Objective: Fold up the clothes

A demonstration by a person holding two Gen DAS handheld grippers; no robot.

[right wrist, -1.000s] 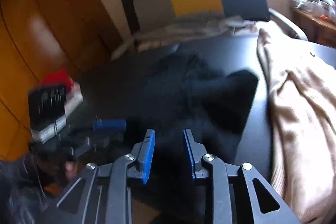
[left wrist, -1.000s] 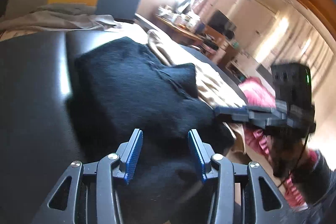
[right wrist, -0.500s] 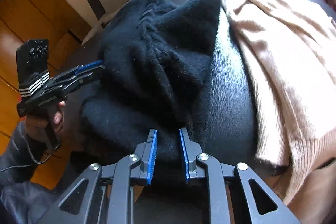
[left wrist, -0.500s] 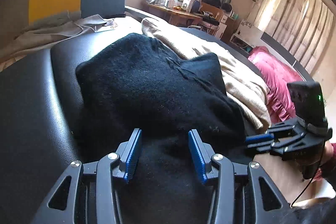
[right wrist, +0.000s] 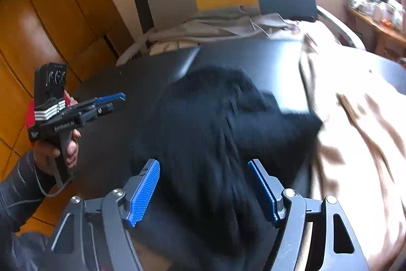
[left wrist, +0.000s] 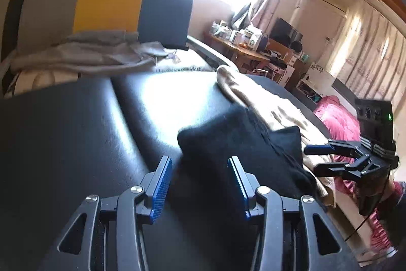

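Both grippers are spread and hold nothing. Bare black leather surface (left wrist: 76,144) lies on the left, below the left gripper (left wrist: 200,184). Rightward, the folded black sweater (right wrist: 215,131) lies on it, blurred, its near edge cut off behind the right gripper (right wrist: 204,192). A beige garment (right wrist: 355,144) touches its right side.

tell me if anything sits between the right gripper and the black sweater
Nothing visible does. The right gripper is open directly over the black sweater, whose fabric shows between its fingers. The beige garment lies off to the right, not between them.
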